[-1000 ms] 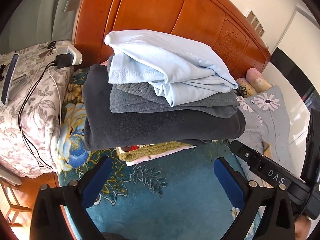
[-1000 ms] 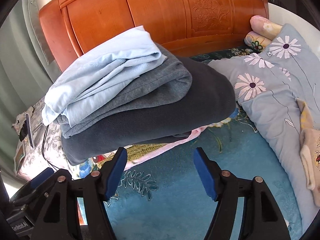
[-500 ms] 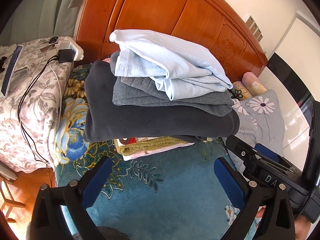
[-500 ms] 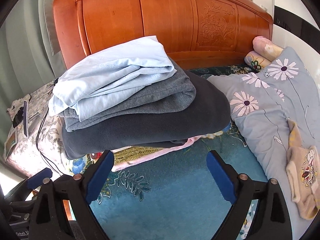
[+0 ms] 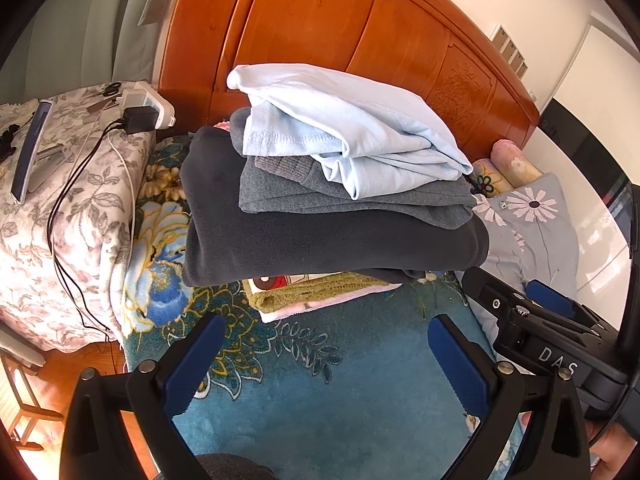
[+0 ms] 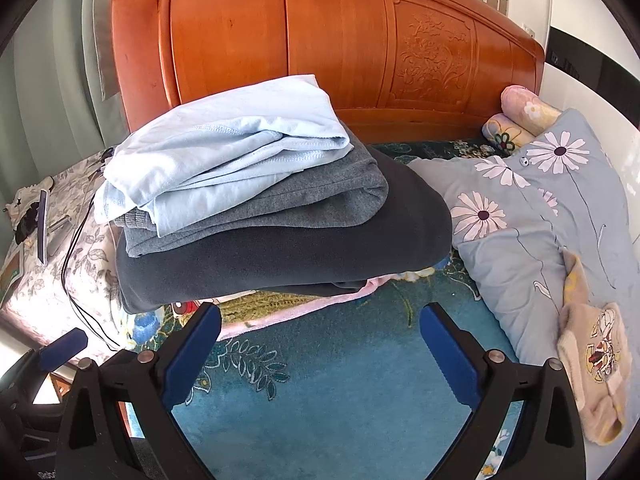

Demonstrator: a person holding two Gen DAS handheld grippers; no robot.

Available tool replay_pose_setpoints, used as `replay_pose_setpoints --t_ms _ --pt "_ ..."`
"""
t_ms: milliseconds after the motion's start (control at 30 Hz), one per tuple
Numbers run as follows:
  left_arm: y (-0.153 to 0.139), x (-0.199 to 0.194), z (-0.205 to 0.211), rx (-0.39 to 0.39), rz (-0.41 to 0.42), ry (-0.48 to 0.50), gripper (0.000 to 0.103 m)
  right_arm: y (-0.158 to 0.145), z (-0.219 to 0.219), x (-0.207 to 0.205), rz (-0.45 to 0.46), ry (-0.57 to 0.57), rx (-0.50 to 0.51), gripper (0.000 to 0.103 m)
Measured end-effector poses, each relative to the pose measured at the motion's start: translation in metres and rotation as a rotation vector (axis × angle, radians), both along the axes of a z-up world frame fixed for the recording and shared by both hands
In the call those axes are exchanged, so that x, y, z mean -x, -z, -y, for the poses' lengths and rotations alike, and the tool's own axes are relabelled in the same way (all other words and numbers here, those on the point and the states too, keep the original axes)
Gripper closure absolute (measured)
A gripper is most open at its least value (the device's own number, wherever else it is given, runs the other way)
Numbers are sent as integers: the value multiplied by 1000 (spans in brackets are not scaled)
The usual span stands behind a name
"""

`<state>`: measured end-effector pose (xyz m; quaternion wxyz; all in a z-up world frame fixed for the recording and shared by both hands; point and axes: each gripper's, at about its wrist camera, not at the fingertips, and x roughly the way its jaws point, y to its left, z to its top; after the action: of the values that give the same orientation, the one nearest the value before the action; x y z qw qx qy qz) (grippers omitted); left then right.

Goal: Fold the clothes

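Observation:
A stack of folded clothes sits on the blue floral bed cover (image 5: 360, 392) near the headboard. On top lies a light blue garment (image 5: 352, 132) (image 6: 232, 152), under it a grey sweater (image 5: 360, 200) (image 6: 320, 200), then a dark charcoal piece (image 5: 320, 248) (image 6: 300, 256). An olive and pink bundle (image 5: 304, 292) peeks out beneath. My left gripper (image 5: 322, 324) stands open in front of the stack, empty. My right gripper (image 6: 320, 312) is beside it, its jaws opening with nothing between them.
A carved wooden headboard (image 6: 320, 40) rises behind the stack. A bedside stand (image 5: 60, 180) under floral cloth holds a power strip, cables and a tablet. A daisy-print quilt (image 6: 552, 216) and a beige garment (image 6: 592, 364) lie to the right.
The right gripper's jaws have spread much wider and its view has rolled more level. The stack of clothes has not moved. The left gripper stays open as before.

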<state>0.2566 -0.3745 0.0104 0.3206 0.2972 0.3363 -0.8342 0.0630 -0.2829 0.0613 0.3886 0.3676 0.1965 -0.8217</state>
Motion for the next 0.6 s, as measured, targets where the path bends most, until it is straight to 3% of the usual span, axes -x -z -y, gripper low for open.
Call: replay_pose_setpoints --t_ms 600 --pt "5 -8 6 -14 -7 -18 0 4 11 -7 -1 -2 -30 3"
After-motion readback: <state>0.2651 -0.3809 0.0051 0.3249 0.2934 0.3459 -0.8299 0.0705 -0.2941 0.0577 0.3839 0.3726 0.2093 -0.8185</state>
